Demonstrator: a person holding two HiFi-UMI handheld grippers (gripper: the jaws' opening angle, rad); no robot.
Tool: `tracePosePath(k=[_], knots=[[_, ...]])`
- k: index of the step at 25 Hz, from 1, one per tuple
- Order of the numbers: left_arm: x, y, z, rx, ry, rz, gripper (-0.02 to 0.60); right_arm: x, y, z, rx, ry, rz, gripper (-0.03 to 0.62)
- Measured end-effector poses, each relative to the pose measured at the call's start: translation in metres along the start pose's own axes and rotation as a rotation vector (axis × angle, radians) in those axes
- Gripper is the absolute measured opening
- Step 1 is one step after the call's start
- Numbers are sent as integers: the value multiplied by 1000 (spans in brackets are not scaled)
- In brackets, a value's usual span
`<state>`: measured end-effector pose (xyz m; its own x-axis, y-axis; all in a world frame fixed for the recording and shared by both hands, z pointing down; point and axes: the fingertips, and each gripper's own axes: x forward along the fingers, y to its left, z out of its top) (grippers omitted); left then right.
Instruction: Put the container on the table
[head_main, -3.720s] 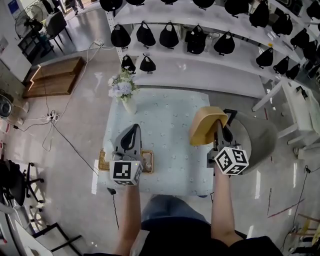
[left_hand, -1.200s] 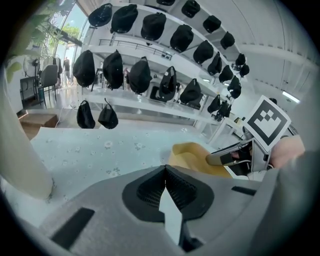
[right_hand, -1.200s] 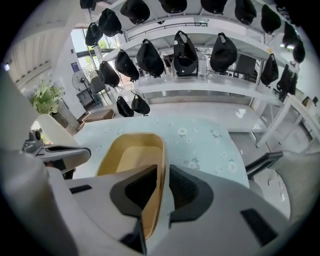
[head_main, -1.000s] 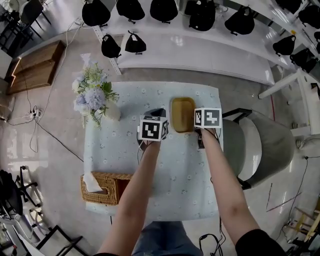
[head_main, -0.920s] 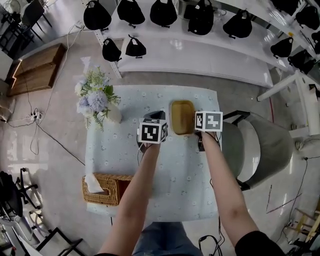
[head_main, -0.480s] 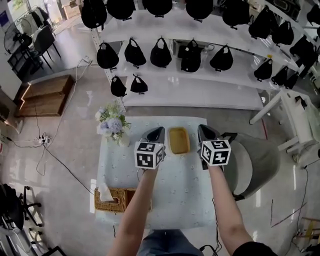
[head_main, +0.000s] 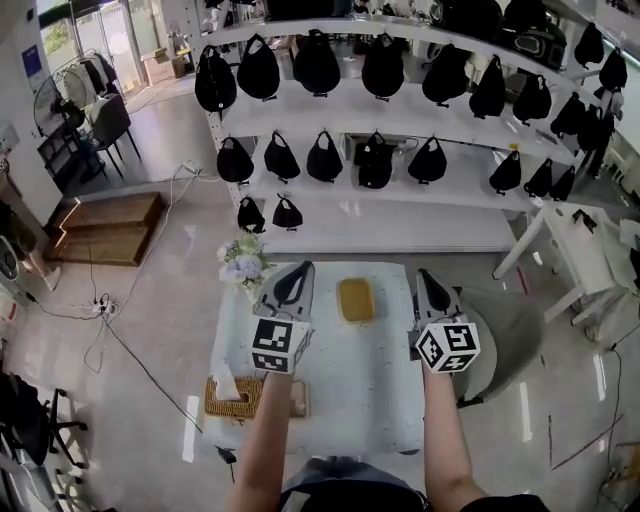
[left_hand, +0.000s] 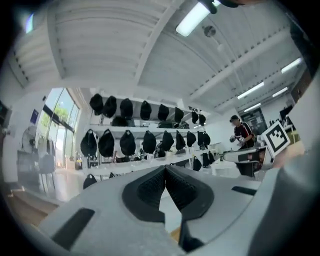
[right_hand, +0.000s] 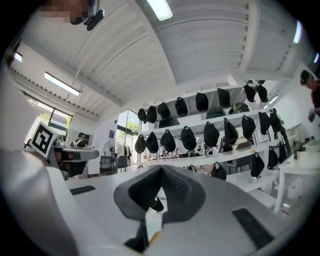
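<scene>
Ochre container (head_main: 356, 299) lying flat on the bench (head_main: 365, 385), between left gripper (head_main: 298, 272) and right gripper (head_main: 428, 280), touching neither. Both pairs of jaws pressed together, empty. Likely light, stiff, smooth; best pinched across a rim wall.

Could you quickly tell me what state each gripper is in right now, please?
Left gripper: closed, holding nothing.
Right gripper: closed, holding nothing.

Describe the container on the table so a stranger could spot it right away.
Start at the table with the pale blue cloth, below the shelves of black bags. Near its far edge lies the container, a shallow mustard-yellow tray with rounded corners, unlike the flowers and wicker basket on the left.
</scene>
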<state>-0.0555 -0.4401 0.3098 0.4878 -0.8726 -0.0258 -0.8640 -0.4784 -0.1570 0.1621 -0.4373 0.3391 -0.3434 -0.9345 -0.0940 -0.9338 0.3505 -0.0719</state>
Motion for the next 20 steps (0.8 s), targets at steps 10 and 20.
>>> tracePosePath(k=[10, 20], knots=[[-68, -9, 17, 32, -93, 76, 8, -67, 8, 21, 17, -98, -21, -2], [-89, -8, -10, -8, -44, 95, 8, -82, 15, 14, 10, -79, -13, -2]])
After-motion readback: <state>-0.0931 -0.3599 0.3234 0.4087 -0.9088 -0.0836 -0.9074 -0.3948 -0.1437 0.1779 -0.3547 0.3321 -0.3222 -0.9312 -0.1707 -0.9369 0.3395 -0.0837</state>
